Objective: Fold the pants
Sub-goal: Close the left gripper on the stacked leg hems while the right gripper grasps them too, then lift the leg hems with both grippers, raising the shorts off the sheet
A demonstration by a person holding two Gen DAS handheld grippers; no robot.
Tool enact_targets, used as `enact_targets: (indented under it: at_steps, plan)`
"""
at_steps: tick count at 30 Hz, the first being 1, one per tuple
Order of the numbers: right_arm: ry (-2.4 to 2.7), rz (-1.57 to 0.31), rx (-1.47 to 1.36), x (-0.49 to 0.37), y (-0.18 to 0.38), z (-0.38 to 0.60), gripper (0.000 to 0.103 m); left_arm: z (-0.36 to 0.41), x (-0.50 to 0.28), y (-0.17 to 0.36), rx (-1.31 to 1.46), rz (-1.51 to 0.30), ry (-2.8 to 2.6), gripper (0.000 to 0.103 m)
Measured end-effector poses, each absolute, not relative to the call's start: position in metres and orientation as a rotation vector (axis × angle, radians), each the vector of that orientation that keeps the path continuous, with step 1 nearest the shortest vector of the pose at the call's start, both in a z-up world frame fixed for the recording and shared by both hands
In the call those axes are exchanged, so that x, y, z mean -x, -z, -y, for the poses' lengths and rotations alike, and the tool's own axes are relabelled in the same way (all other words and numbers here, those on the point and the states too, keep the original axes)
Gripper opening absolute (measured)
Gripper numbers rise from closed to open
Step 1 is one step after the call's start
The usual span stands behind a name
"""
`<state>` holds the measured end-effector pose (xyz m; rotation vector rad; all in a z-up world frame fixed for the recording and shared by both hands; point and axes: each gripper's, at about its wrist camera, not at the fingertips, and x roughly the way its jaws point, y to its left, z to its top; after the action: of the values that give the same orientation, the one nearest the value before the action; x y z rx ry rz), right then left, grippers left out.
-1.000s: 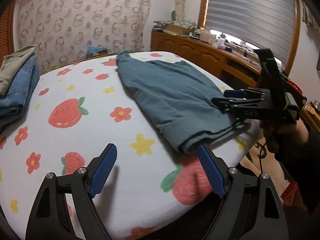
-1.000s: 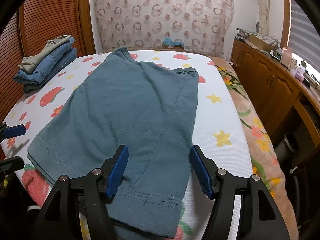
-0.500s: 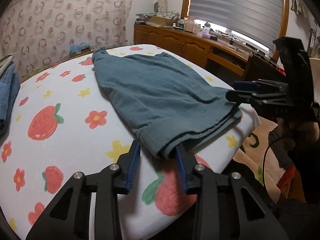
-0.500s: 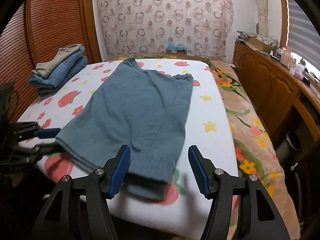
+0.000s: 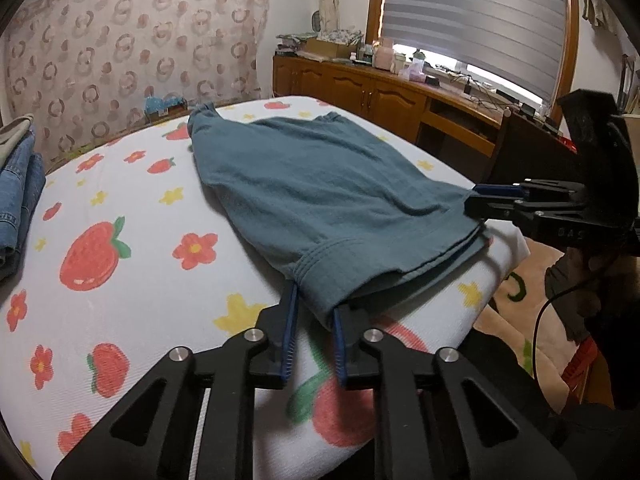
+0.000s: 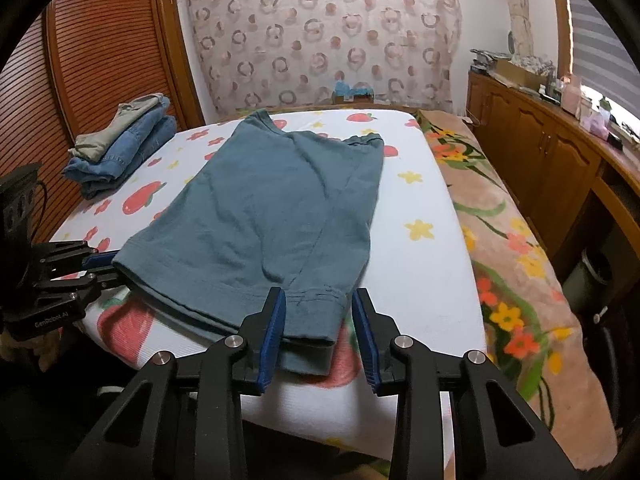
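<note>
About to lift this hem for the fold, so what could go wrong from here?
The right gripper, jaws just closing, has a pad off the teal pants, so that corner may slip. The left gripper pinches stacked layers at the hem; a lower layer could drop. Both hems sit at the mattress edge and could slide off.

Both claws have just been closing around the pants' (image 5: pixel 320 200) hem corners.

A white sheet (image 6: pixel 412 248) printed with strawberries and flowers covers the bed. A stack of folded jeans (image 6: pixel 120 152) sits at its far left corner. A floral blanket (image 6: pixel 516 264) lies along the right, beside wooden cabinets (image 6: pixel 552 160). A ring-patterned curtain (image 6: pixel 320 44) hangs behind.
</note>
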<state>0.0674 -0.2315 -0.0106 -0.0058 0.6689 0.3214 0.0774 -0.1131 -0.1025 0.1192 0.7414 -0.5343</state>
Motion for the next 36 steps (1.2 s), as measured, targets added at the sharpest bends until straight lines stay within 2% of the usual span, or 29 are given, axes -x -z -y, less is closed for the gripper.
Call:
enact_targets:
  at_steps: [4,6,9,24,26,29,32,36]
  plan:
    - [-0.321,-0.664,-0.003,-0.065,0.009,0.232,0.035,0.111,-0.073,0.098,-0.116,-0.725,0.536,0.016]
    - [-0.342,-0.672,-0.008,-0.064,0.01,0.23,0.02,0.11,-0.073,0.101,-0.12,-0.738,0.531,0.016]
    - [-0.365,-0.663,-0.001,-0.061,0.01,0.227,0.011,0.109,-0.076,0.106,-0.119,-0.759,0.527,0.016]
    - [-0.378,-0.651,-0.038,-0.042,0.012,0.228,0.009,0.103,-0.069,0.104,-0.109,-0.749,0.523,0.016]
    - [-0.363,-0.657,-0.046,-0.045,0.015,0.229,0.01,0.104,-0.07,0.107,-0.112,-0.76,0.52,0.016]
    - [-0.34,-0.662,-0.037,-0.05,0.016,0.226,0.019,0.104,-0.07,0.108,-0.113,-0.761,0.519,0.016]
    - [-0.311,-0.672,-0.023,-0.052,0.018,0.222,0.036,0.103,-0.07,0.108,-0.114,-0.762,0.518,0.016]
    - [-0.313,-0.695,-0.03,-0.054,0.023,0.218,0.037,0.103,-0.07,0.109,-0.113,-0.759,0.521,0.017]
